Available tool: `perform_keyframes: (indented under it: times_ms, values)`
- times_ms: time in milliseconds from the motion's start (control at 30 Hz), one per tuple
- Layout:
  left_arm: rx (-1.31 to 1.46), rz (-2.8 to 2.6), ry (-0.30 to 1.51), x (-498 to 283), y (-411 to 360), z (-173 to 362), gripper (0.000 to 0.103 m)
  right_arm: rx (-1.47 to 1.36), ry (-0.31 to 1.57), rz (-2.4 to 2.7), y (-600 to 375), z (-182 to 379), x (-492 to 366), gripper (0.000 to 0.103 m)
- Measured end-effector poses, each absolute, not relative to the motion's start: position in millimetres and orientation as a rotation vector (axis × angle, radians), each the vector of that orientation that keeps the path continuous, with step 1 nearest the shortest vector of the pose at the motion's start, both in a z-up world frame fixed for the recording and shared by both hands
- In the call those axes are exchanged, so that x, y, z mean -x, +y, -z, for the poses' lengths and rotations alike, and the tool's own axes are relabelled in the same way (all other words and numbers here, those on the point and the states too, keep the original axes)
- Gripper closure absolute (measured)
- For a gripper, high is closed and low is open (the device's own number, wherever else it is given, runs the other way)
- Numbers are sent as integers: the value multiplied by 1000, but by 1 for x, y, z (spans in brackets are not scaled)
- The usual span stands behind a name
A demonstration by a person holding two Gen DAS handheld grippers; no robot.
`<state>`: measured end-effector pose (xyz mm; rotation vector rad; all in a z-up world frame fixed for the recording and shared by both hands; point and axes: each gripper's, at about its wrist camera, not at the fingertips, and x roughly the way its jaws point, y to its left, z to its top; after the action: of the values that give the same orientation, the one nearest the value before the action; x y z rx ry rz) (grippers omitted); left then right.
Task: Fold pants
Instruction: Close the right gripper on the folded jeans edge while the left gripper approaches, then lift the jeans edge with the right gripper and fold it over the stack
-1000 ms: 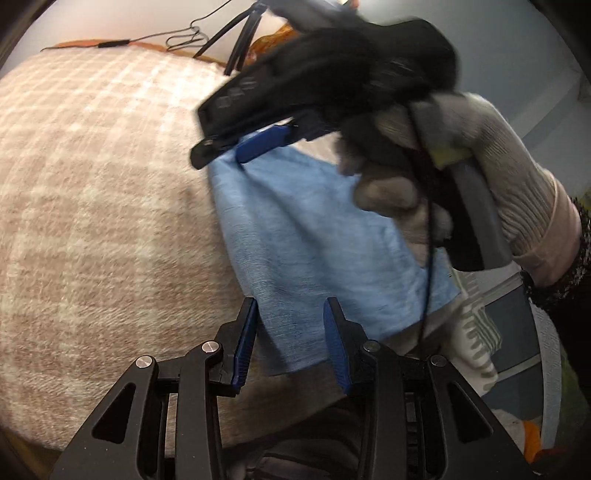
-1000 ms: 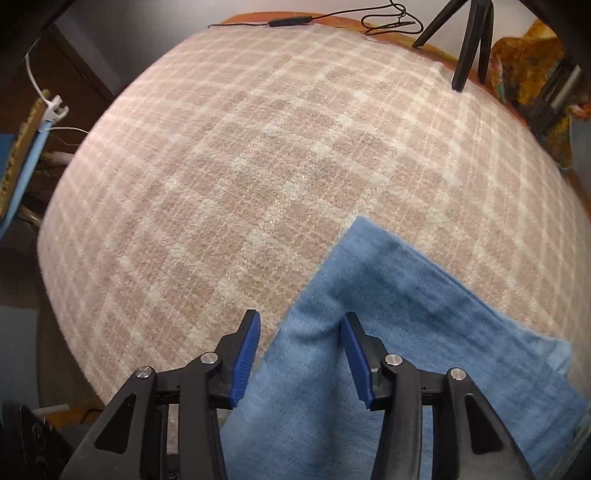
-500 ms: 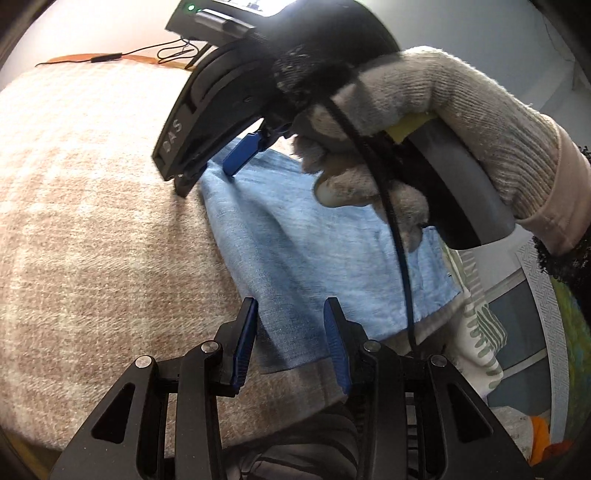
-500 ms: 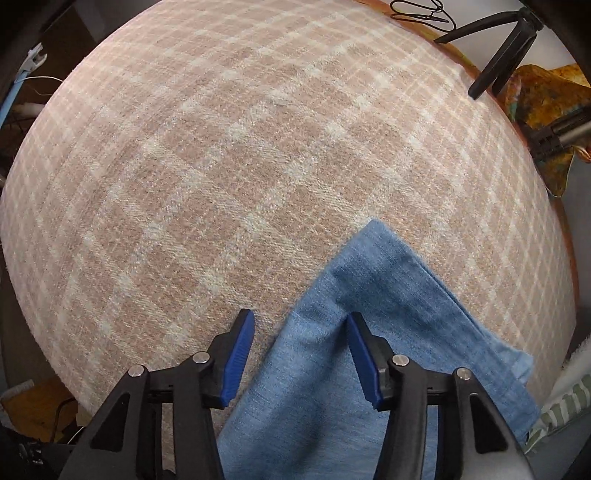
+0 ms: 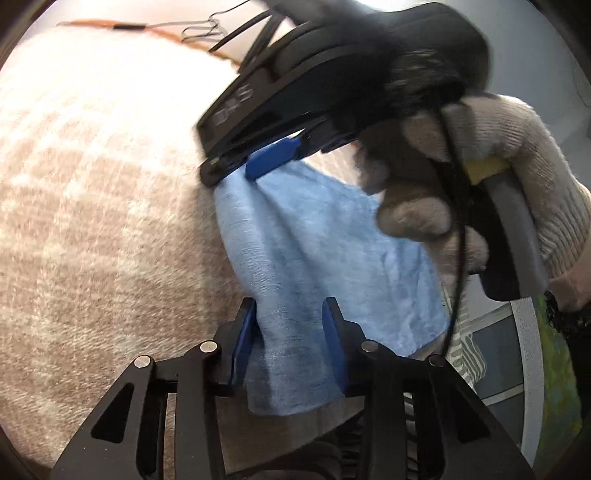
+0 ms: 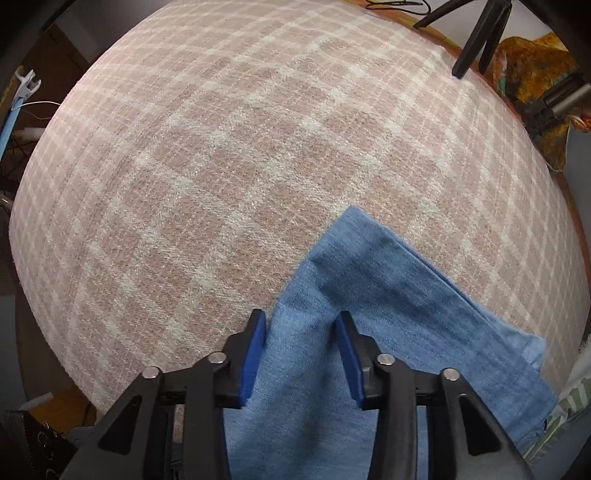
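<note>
Two grippers were on the job, both with blue-padded fingers spread apart. Left gripper [image 5: 290, 341] had its jaws parted over the near edge of the pants [image 5: 325, 273], denim bunched up between the pads, not pinched. Right gripper [image 6: 301, 354] likewise stood agape, fabric of the pants [image 6: 388, 317] rising in a ridge between its fingers; contact with the pads hard to judge. In the left wrist view the right gripper [image 5: 273, 157] showed from the side, one blue pad at the far corner of the denim, held by a gloved hand [image 5: 491, 177]; its other finger was hidden behind the black body. Pants were light blue, folded into a flat panel on a pink-and-cream checked cloth [image 6: 240, 166], near the cloth's right edge, one corner pointing toward the middle. No containers seen. Beyond the cloth: black tripod legs [image 6: 480, 37], an orange patterned fabric [image 6: 532, 66], a black cable [image 5: 199, 31] at the far rim. Left wrist frame was motion-blurred; striped fabric [image 5: 467, 354] at lower right was cut off by the gripper body and unclear.
</note>
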<state>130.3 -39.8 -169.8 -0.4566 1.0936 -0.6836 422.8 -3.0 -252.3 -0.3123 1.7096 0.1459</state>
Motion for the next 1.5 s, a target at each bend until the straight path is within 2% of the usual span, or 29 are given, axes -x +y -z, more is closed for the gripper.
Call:
perform_keyframes:
  times_ms: [33, 100, 133, 167, 233, 267, 300, 367, 533, 633, 667, 700, 800, 900, 967, 1000, 1100, 1233, 1333, 1367, 1433, 1500]
  values:
    - [446, 688, 1086, -134, -40, 167, 70, 326, 1705, -150, -3, 251, -422, 44]
    - [415, 697, 1066, -131, -49, 161, 70, 353, 1706, -164, -2, 253, -419, 46]
    - [407, 693, 1063, -131, -52, 159, 70, 372, 1701, -161, -2, 255, -418, 56]
    - [400, 685, 1061, -130, -55, 158, 70, 385, 1694, -157, -1, 251, -410, 61]
    - [397, 667, 1073, -130, -58, 159, 70, 377, 1674, -167, 3, 248, -400, 66]
    - [394, 657, 1078, -129, -59, 159, 69, 374, 1669, -170, 5, 249, -398, 74]
    - [393, 644, 1081, -127, -56, 161, 69, 355, 1667, -175, 1, 247, -398, 78]
    - [398, 621, 1097, -127, -56, 165, 58, 310, 1664, -182, -7, 240, -394, 88]
    - [401, 582, 1131, -131, -55, 178, 56, 233, 1604, -194, -27, 220, -384, 97]
    - [435, 641, 1162, -137, -64, 179, 63, 177, 1569, -207, -42, 200, -380, 98]
    - [433, 654, 1152, -138, -68, 175, 78, 155, 1562, -211, -50, 194, -378, 98]
    - [420, 665, 1139, -138, -72, 171, 82, 123, 1550, -211, -58, 187, -377, 98]
    - [349, 702, 1047, -135, -89, 152, 85, 75, 1533, -214, -76, 172, -374, 98]
    - [306, 722, 1005, -134, -103, 143, 87, 43, 1523, -198, -87, 162, -370, 91]
    - [284, 733, 995, -134, -110, 140, 87, 40, 1515, -174, -97, 153, -367, 61]
    - [271, 736, 990, -133, -113, 138, 87, 42, 1517, -172, -91, 154, -367, 58]
    - [228, 743, 970, -131, -122, 133, 87, 35, 1543, -189, -96, 145, -365, 57]
    - [195, 756, 963, -129, -140, 130, 87, 53, 1578, -194, -82, 162, -370, 56]
    - [173, 774, 962, -128, -147, 124, 87, 72, 1563, -198, -86, 165, -367, 82]
    - [171, 778, 963, -128, -148, 120, 87, 66, 1535, -198, -92, 160, -366, 88]
    - [170, 797, 968, -130, -153, 118, 87, 58, 1480, -186, -105, 149, -363, 95]
    - [165, 823, 969, -132, -161, 113, 87, 30, 1447, -170, -122, 139, -359, 97]
